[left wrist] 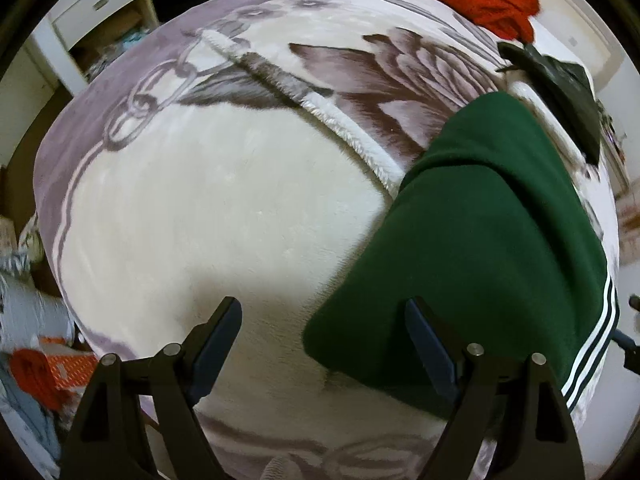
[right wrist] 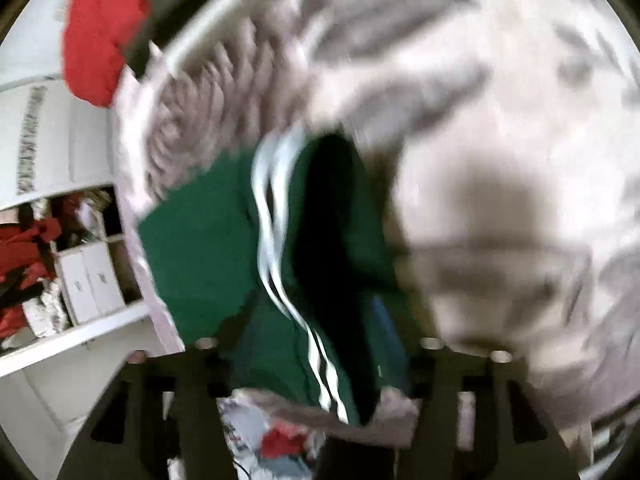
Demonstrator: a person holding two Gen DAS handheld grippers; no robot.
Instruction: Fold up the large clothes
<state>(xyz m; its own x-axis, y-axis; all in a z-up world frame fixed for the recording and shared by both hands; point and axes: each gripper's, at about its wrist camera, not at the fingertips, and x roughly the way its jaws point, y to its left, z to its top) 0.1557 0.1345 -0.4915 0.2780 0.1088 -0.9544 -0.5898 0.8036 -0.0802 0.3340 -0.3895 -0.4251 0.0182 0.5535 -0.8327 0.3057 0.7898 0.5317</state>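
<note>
Left fingers [left wrist: 322, 344] spread, green garment [left wrist: 472, 248] beside; right fingers' [right wrist: 316, 344] grip unclear amid blur.

Ahead of my left tongs, a plush cream and mauve blanket [left wrist: 208, 208] with a feathered print covers the bed. Beyond its far edge, to the left, stand white drawers [left wrist: 94, 0] and open shelves [left wrist: 120, 36]. Left of my right tongs, a white shelving unit [right wrist: 80, 280] holds boxes [right wrist: 90, 280] and red fabric [right wrist: 20, 256].
</note>
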